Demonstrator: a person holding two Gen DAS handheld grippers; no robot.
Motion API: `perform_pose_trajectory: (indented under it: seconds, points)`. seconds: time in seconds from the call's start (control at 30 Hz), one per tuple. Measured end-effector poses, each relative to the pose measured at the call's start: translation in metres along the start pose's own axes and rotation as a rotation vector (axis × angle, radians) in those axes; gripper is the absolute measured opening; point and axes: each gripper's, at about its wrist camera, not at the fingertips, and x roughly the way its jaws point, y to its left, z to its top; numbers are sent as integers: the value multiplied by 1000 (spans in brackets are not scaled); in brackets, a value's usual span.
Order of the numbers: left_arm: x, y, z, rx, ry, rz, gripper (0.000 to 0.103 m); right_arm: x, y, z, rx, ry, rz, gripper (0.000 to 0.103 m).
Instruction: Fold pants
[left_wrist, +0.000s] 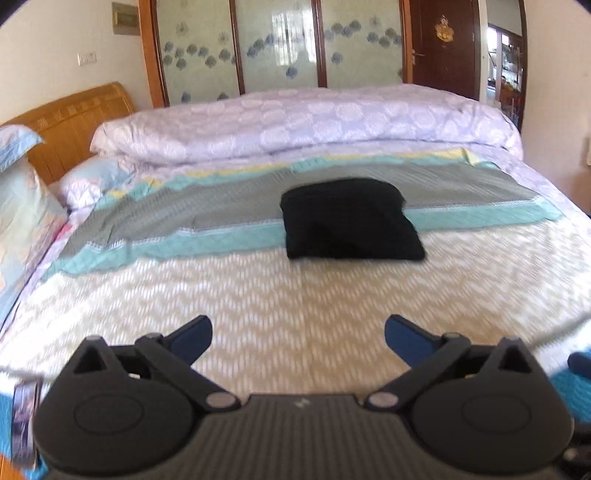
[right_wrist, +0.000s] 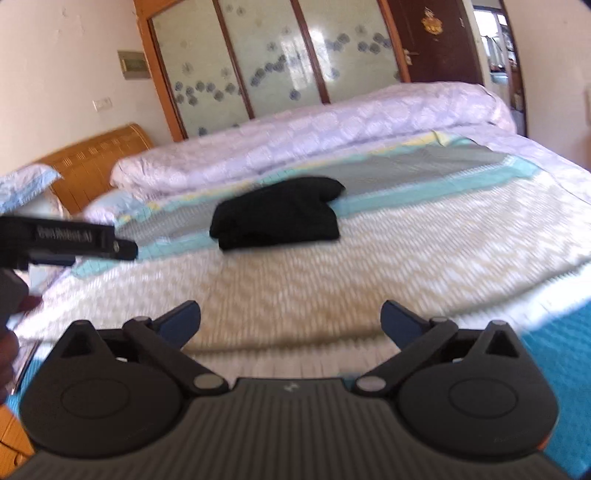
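The black pants (left_wrist: 351, 221) lie folded into a compact bundle on the bed, across the teal and grey band of the cover. They also show in the right wrist view (right_wrist: 280, 214). My left gripper (left_wrist: 298, 338) is open and empty, held well back from the pants above the cream zigzag cover. My right gripper (right_wrist: 291, 319) is open and empty too, also short of the pants. The left gripper's black body (right_wrist: 66, 240) shows at the left edge of the right wrist view.
A rolled lilac duvet (left_wrist: 303, 122) lies along the far side of the bed. Pillows (left_wrist: 22, 206) and a wooden headboard (left_wrist: 74, 122) are at the left. Glass wardrobe doors (left_wrist: 277, 44) and a dark door (left_wrist: 443, 44) stand behind. The bed's near edge (right_wrist: 554, 350) has a teal cover.
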Motion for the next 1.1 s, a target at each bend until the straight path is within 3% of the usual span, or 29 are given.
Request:
perform_pose_trajectory:
  seconds: [0.3,0.43,0.63,0.93,1.1]
  points:
    - [-62,5,-32,-71,32,-24,103,-48,-3,-30,66,51,-17,103]
    - [-79,5,-40,-57,4,21,103,-65,5,-41,80,61,12,103]
    - [-92,11,-45,-79,-4,54,103,-79,17,-52,68,55,38,103]
    - [-112,19,-46,-96,-94,75,103,-81,24,-57,60,69,48,103]
    - [-106,17,-49,-86,-82,87,103,-80,23,-58,75,64,37,103]
